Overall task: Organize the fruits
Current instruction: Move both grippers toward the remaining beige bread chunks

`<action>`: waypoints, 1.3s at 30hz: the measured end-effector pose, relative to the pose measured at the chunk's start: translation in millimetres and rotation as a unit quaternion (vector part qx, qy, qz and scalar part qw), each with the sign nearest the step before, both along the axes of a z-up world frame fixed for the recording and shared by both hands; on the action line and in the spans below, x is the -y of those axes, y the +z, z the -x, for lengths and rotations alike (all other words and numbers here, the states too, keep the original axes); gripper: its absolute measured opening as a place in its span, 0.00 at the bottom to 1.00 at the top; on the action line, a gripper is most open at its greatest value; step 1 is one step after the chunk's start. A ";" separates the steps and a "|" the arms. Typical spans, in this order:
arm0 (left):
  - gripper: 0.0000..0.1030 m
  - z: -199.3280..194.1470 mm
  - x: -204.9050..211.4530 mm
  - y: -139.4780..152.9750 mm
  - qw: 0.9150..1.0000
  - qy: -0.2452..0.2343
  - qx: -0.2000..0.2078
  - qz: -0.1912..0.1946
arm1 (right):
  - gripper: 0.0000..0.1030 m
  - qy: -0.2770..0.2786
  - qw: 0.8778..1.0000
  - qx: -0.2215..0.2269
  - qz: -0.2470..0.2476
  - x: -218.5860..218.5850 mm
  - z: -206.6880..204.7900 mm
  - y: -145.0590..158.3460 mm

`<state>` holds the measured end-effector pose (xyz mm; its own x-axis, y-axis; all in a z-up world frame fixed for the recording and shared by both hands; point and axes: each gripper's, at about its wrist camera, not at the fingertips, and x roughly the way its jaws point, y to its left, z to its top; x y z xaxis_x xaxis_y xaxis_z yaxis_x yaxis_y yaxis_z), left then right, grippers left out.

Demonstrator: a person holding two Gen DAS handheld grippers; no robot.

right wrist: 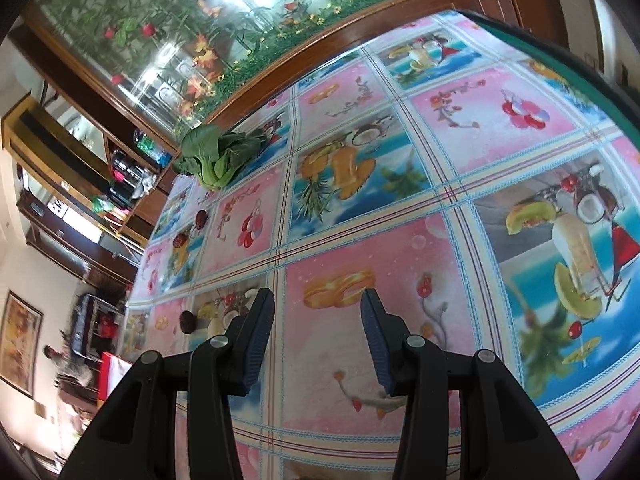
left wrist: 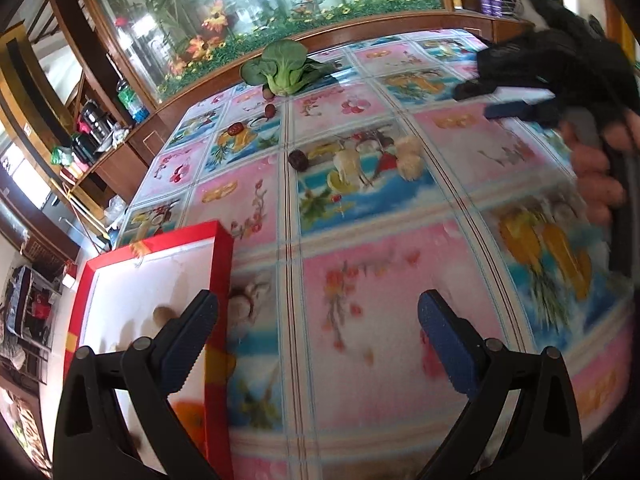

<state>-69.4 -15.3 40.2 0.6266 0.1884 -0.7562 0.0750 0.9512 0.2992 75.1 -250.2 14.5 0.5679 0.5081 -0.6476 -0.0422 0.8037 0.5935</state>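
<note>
Three dark red dates lie on the patterned tablecloth: one (left wrist: 297, 159) mid-table, one (left wrist: 233, 129) farther left, one (left wrist: 270, 110) near the bok choy (left wrist: 282, 67). The nearest date also shows in the right wrist view (right wrist: 187, 321), with two more (right wrist: 181, 240) (right wrist: 201, 219) beyond. A red-rimmed white box (left wrist: 220, 264) sits at the left; it holds small brown items (left wrist: 162, 313) and something orange (left wrist: 188, 416). My left gripper (left wrist: 318, 344) is open and empty beside the box. My right gripper (right wrist: 316, 340) is open and empty over the table; it also shows blurred in the left wrist view (left wrist: 516, 100).
The bok choy (right wrist: 212, 156) lies at the table's far side, by a wooden-framed glass cabinet (left wrist: 256, 8) with artificial flowers. A sideboard (left wrist: 104, 148) with bottles and a kettle stands at the left. The table's dark far-right edge (right wrist: 560, 60) curves past.
</note>
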 end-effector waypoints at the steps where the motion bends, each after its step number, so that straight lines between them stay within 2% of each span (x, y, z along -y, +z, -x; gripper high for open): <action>1: 0.97 -9.8 0.9 -0.5 1.000 0.002 0.002 0.008 | 0.43 0.001 1.000 0.000 -0.007 0.7 0.1 0.7; 5: 0.97 -35.4 8.5 0.6 0.998 0.000 0.021 0.052 | 0.43 0.007 1.000 0.006 -0.026 0.5 1.7 5.2; 9: 0.97 -65.4 26.3 -13.2 0.995 -0.004 -0.011 0.095 | 0.43 0.011 0.999 0.006 -0.045 0.6 2.7 7.5; 12: 0.97 -79.7 32.7 -20.8 0.996 0.005 -0.006 0.093 | 0.43 0.014 0.998 0.006 -0.058 0.3 3.0 9.4; 16: 0.97 -92.7 28.2 -22.6 0.991 0.026 0.009 0.127 | 0.43 0.020 0.998 0.010 -0.065 -2.0 4.1 12.6; 19: 0.97 -104.4 29.8 -31.3 0.993 0.040 -0.002 0.112 | 0.43 0.016 0.998 0.014 -0.060 -2.7 6.0 14.3; 22: 0.97 -111.5 24.7 -36.3 0.992 0.055 -0.007 0.117 | 0.43 0.021 0.998 0.017 -0.054 -6.1 6.3 15.1; 23: 0.97 -111.3 22.3 -35.4 0.991 0.060 -0.006 0.121 | 0.43 0.022 0.998 0.016 -0.055 -6.7 6.3 14.7; 29: 0.97 -97.2 -3.7 -31.1 0.992 0.096 0.006 0.087 | 0.43 0.055 0.997 0.012 -0.047 -19.2 4.3 13.0; 34: 0.97 -69.3 -14.9 -25.4 0.993 0.083 0.011 0.077 | 0.43 0.092 0.995 0.004 -0.049 -35.2 5.2 7.6; 39: 0.97 -49.3 -18.1 -16.5 0.994 0.071 0.021 0.079 | 0.43 0.115 0.993 -0.001 -0.017 -58.8 4.8 0.1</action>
<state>-20.1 2.8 23.7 0.6331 0.1579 -0.7578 -0.0735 0.9868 0.1442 70.4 -191.4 14.6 0.4332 0.6456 -0.6289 -0.2217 0.7527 0.6199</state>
